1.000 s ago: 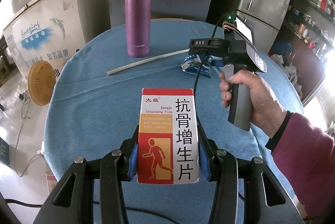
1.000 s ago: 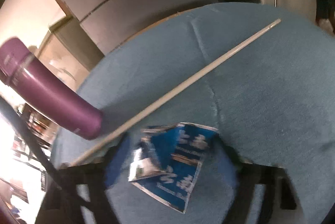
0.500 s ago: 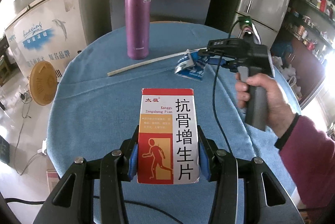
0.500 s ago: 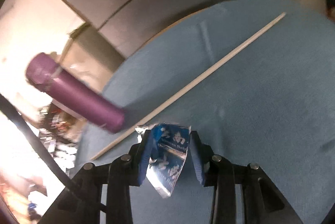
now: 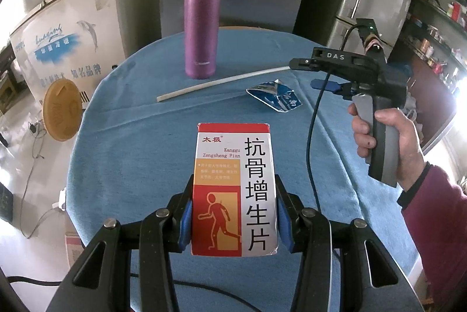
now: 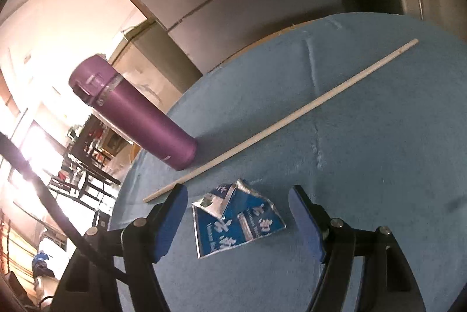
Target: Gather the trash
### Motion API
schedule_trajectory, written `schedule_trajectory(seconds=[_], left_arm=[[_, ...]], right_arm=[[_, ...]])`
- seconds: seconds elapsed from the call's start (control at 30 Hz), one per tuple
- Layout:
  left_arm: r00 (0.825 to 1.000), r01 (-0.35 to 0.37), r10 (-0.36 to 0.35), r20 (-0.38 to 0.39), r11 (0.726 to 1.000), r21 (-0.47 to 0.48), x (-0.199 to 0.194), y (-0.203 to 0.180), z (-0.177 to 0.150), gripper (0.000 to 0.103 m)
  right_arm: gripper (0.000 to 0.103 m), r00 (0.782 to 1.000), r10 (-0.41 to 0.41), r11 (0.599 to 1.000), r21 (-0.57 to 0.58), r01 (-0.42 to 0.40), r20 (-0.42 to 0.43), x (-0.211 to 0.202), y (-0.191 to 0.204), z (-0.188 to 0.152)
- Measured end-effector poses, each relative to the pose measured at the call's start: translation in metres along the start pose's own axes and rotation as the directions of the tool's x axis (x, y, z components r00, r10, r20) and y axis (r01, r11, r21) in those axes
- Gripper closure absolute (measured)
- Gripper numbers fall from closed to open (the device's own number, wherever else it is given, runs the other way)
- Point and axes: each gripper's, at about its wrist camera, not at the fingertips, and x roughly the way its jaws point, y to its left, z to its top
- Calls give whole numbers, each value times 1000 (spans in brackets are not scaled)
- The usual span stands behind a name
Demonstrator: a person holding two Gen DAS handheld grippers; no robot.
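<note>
Blue-clothed round table (image 5: 131, 113), purple flask (image 5: 201, 20), white freezer (image 5: 73, 29)

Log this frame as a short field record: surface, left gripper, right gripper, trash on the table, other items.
surface: round table under a blue cloth
left gripper: shut on a red and white medicine box, held upright
right gripper: jaws opening, pads clear of the wrapper between them
trash on the table: crumpled blue wrapper, lying loose on the cloth; long pale stick behind it
other items: purple flask, standing upright at the far side
person: hand on the right gripper's handle
</note>
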Motion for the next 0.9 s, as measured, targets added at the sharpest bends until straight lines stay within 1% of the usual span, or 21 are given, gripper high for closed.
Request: schedule_trajectory(seconds=[0.07, 0.13, 0.2, 0.27, 0.43, 0.5, 0.53, 0.57, 0.6, 0.63, 0.67, 0.7, 0.73, 0.77, 0.8, 0.9], left_arm=[[1000, -4, 4, -2, 1000, 1, 2, 1, 0, 55], [1000, -2, 2, -7, 1000, -2, 4, 2, 1, 55], [1000, -2, 2, -12, 1000, -2, 6, 2, 2, 55], [1000, -2, 2, -14, 1000, 2, 7, 1, 2, 55], [1000, -3, 3, -17, 1000, 2, 8, 3, 3, 55], [1000, -2, 2, -19, 1000, -2, 9, 3, 3, 55], [1000, -1, 1, -20, 1000, -5, 10, 3, 4, 55], [1000, -2, 2, -21, 1000, -5, 10, 3, 3, 55], [1000, -3, 3, -21, 1000, -5, 9, 3, 3, 55], [1000, -4, 4, -20, 1000, -4, 8, 3, 3, 55], [1000, -6, 5, -20, 1000, -6, 8, 3, 3, 55], [1000, -8, 7, -21, 1000, -10, 9, 4, 4, 55], [1000, -10, 10, -21, 1000, -13, 8, 5, 4, 55], [1000, -16, 16, -20, 1000, -17, 8, 6, 5, 55], [1000, -26, 26, -17, 999, -23, 7, 8, 6, 55], [999, -37, 37, -11, 998, -41, 4, 13, 7, 55]], right_arm=[[26, 1000, -10, 999, -42, 9, -10, 11, 7, 3], [26, 999, -9, 998, -68, 6, -38, 20, 10, 3], [26, 997, -20, 997, -78, 14, -80, 35, 12, 2], [26, 995, -27, 997, -80, 20, -95, 43, 11, 1], [26, 993, -8, 992, -129, -7, -117, 47, 19, -9], [26, 994, -64, 981, -189, 46, -92, 46, 27, -14], [27, 992, -73, 977, -206, 51, -102, 48, 28, -16], [41, 991, -73, 976, -211, 48, -112, 51, 28, -18], [50, 989, -77, 976, -211, 50, -123, 54, 28, -20], [54, 991, -60, 978, -208, 33, -121, 54, 28, -20], [61, 992, -52, 977, -210, 26, -117, 52, 28, -21], [64, 992, -47, 976, -216, 21, -116, 51, 30, -22], [70, 993, -44, 975, -223, 17, -113, 49, 32, -24], [75, 993, -46, 973, -232, 20, -104, 46, 35, -26], [77, 995, -47, 971, -237, 23, -93, 42, 38, -28], [79, 997, -42, 976, -215, 26, -69, 27, 40, -35]])
